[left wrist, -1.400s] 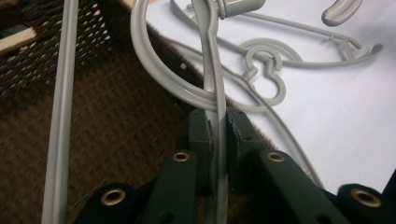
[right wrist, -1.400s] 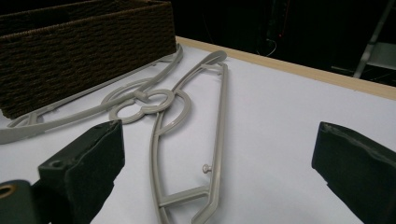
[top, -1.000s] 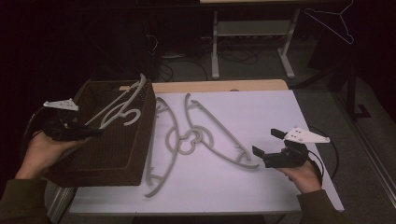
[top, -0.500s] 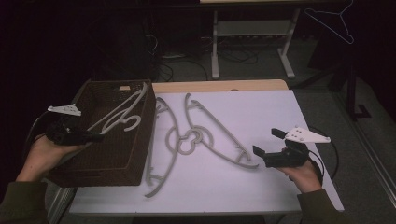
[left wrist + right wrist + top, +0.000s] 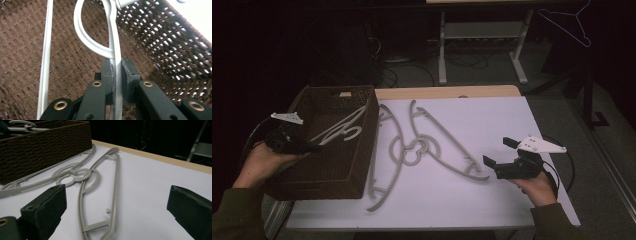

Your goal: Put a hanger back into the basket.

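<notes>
High view: the left claw [image 5: 314, 148] pinches a pale grey hanger [image 5: 343, 129] over the basket [image 5: 364, 150]; the right claw [image 5: 503, 152] rests on the bench [image 5: 532, 115], jaws spread, nothing between them.
Left gripper view: the left claw [image 5: 116, 75] is pressed together on a thin bar of the hanger [image 5: 111, 37], with the woven basket floor [image 5: 22, 42] just beyond the jaws.
Step in hand: judged to be setting the hanger into the basket.
Lowering: bring the hanger down until it lies flat on the floor ahead of the claw before spreading the jaws.
Clearance: keep the far end of the hanger inside the wall [image 5: 165, 37] that runs beside the claw; a tip left on the rim could tip the hanger out.
Release: spread the jaws fully, then draw the claw straight back off the bar.
Hanger, look: slim moulded plastic, matt grey-white, with a curved loop next to the gripped bar.
Right gripper view: two more hangers [image 5: 100, 182] lie crossed on the bench ahead of the spread right claw [image 5: 117, 207], touching each other, close beside the basket [image 5: 45, 147].
</notes>
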`<action>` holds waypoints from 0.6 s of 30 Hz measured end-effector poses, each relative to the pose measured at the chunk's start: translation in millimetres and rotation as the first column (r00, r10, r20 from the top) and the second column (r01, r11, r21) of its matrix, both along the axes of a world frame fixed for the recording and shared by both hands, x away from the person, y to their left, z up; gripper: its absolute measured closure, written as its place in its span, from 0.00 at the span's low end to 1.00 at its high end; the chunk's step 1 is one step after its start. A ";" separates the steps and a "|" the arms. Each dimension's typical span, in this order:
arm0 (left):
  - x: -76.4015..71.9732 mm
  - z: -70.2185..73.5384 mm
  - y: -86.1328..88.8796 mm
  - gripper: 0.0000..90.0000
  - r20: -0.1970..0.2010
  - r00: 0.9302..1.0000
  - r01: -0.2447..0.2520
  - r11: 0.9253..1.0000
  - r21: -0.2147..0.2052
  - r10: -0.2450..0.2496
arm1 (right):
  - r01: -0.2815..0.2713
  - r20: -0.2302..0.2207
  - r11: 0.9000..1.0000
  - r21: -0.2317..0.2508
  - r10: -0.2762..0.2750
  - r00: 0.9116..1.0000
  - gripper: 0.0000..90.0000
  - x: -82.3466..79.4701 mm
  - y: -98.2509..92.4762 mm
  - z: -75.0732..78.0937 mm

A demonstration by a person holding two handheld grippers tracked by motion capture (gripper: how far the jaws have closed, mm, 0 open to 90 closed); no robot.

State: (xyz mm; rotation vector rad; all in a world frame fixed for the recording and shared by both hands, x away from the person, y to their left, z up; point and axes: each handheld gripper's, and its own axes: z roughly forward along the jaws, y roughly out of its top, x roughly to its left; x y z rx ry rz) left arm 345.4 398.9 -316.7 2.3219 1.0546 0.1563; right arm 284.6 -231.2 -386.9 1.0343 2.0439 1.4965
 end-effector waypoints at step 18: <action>6.6 -21.8 11.5 0.90 -0.035 0.999 -0.009 0.999 -0.042 0.007 | -0.001 0.001 1.000 -0.004 0.001 1.000 0.02 0.2 0.4 -0.2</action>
